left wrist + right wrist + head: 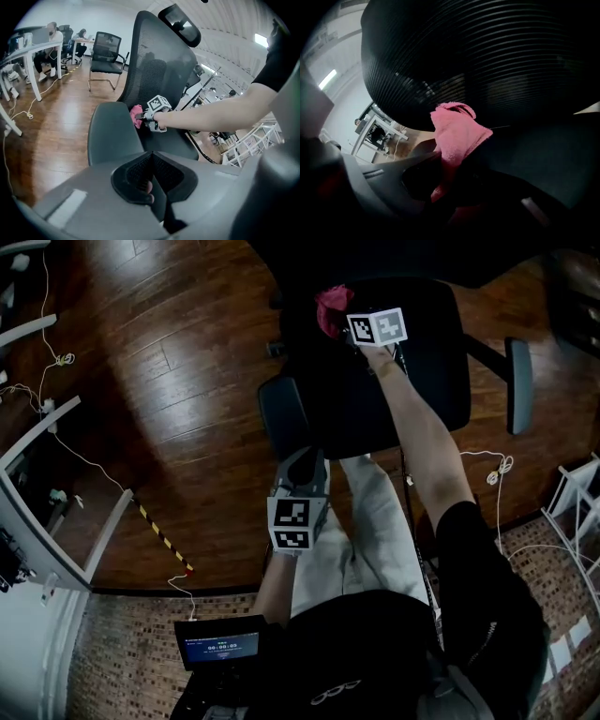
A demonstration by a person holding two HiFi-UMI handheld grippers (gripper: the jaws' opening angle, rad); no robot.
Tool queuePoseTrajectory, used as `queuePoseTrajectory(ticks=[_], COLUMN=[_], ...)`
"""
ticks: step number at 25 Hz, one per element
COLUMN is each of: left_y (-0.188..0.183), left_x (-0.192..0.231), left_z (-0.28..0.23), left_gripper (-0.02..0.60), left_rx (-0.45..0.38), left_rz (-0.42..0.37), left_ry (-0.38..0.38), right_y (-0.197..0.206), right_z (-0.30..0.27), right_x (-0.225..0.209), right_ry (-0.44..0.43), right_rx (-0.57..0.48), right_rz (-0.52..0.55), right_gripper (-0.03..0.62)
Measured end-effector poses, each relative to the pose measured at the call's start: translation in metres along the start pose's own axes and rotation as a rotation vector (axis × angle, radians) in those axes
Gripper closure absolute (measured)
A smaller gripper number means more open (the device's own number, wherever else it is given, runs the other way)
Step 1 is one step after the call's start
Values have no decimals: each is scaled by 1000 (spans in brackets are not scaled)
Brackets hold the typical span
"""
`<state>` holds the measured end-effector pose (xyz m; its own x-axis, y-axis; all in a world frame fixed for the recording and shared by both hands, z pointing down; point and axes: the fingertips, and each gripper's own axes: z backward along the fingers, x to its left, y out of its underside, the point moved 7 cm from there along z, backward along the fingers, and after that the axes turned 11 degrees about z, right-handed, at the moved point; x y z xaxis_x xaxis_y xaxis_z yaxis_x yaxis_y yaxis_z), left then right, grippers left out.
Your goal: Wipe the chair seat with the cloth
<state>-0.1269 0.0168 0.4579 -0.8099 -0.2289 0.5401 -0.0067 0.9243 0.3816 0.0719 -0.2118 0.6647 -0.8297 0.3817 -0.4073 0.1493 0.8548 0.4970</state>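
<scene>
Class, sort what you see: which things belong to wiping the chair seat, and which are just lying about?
In the job:
pink cloth
chair seat
right gripper, shut on the cloth

Lying about:
floor cables
small screen
second chair
left gripper, shut, empty

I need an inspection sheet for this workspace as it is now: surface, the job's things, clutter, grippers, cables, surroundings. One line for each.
Surface: black chair seat; no dirt can be made out.
Job's things: pink cloth, bunched, at the seat's rear by the backrest; contact with the seat cannot be told.
Clutter: nothing seen on the seat.
Grippers: right gripper shut on the cloth; left gripper shut, empty, in front of the chair near an armrest.
Cables: white cables on the wood floor, on both sides of the chair; a yellow-black striped strip.
Surroundings: white desk frame, another chair, seated people far off.
</scene>
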Motion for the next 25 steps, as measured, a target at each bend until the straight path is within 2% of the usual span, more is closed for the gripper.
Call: queuePoseTrajectory(ticks=[5,17,21,23,25], left_y=[3,-1,-2,-2,-2], left_x=[0,2,5,6,6], left_z=[3,1,0,2,2], left_gripper=[588,588,588,588,588], left_rx=[43,37,51,50,48], left_rz=[24,46,74,72,67], left_ry=[14,25,49,47,42], right_y=[15,44,48,50,57], right_z=[38,140,177,193,196], right_x=[-57,-180,-205,-206,-199], right_ry=[112,387,524,628,675], right_rx=[35,67,77,84,90], right_rz=[-13,-50,-62,-52,-40], right_gripper=[530,530,530,530,530])
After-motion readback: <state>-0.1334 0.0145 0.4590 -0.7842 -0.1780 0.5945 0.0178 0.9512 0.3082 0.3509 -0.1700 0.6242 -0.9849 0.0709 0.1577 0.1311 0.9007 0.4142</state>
